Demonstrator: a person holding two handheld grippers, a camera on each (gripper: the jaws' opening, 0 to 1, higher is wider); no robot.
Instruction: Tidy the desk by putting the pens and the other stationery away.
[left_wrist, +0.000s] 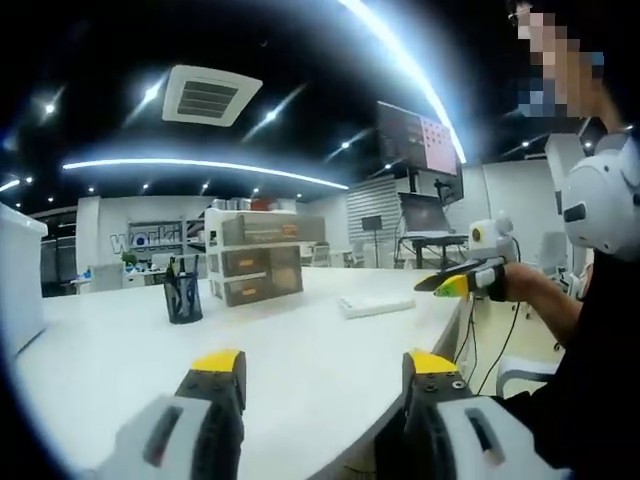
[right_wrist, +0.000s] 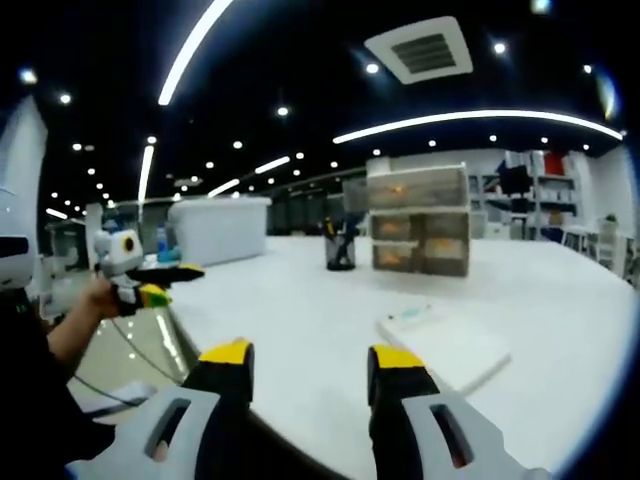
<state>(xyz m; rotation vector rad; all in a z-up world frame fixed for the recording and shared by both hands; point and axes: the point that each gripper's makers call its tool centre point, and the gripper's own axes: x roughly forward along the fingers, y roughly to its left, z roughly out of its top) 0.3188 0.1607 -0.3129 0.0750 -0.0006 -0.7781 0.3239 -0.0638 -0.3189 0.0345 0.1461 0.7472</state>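
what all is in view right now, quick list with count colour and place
desk: one, white, under everything
drawer unit: one, translucent grey, stacked drawers, far side of desk
pen holder: one, black mesh, pens inside, beside the drawer unit
flat pad: one, white, lying on desk ahead of the right gripper
storage bin: one, white, far end of desk
left gripper: yellow tips, jaws apart, empty
right gripper: yellow tips, jaws apart, empty

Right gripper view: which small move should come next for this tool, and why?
Probably carry the right tool forward over the white table toward the flat white block, the nearest loose item. Its jaws stand open and hold nothing, and they sit at the table's near edge. The black pen cup and the stacked drawers stand farther back.
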